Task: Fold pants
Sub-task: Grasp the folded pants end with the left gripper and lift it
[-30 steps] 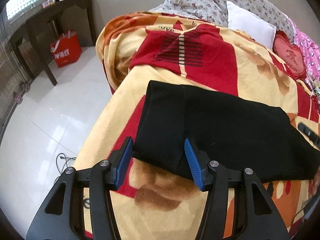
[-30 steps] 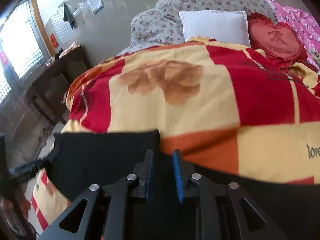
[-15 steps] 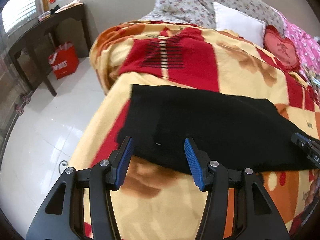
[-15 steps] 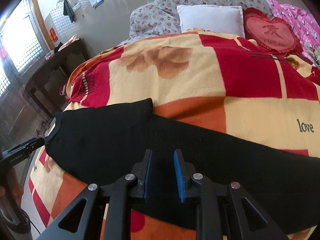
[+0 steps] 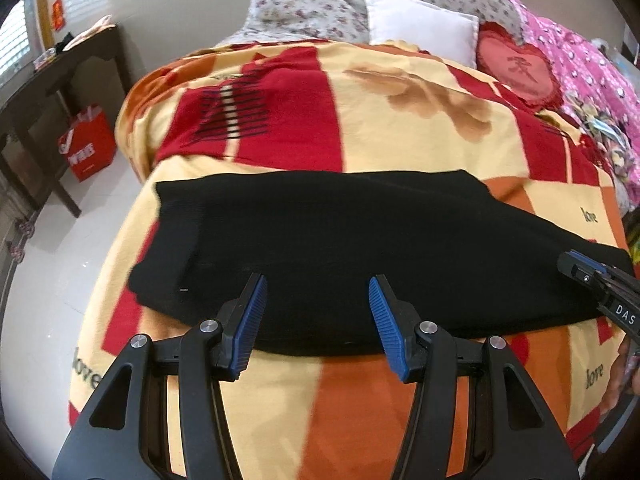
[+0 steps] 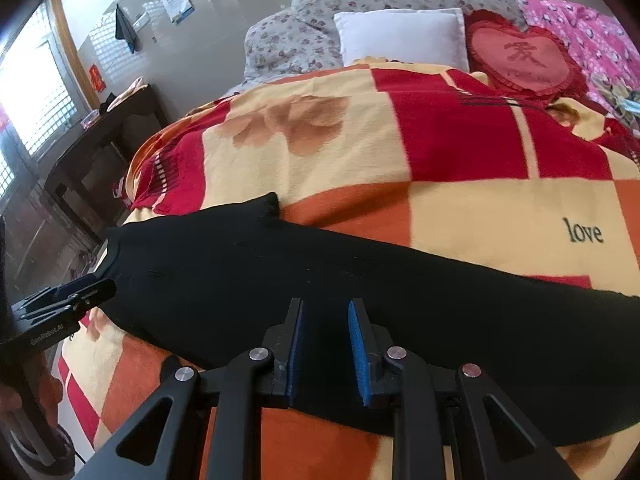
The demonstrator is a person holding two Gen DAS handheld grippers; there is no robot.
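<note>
Lying flat across the near end of a bed, the black knit pants stretch sideways over a red, yellow and orange patterned fleece blanket.

The left black gripper with blue ribbed pads hovers above the pants' near edge with its jaws spread wide, grasping nothing. The right black gripper with blue ribbed pads sits over the middle of the same edge, its jaws only narrowly parted and no cloth visible between them. At the head of the bed lie a white square pillow, a red heart-shaped cushion and a grey floral quilt. A dark wooden table stands beside the bed with a red paper bag on the floor beneath it.
</note>
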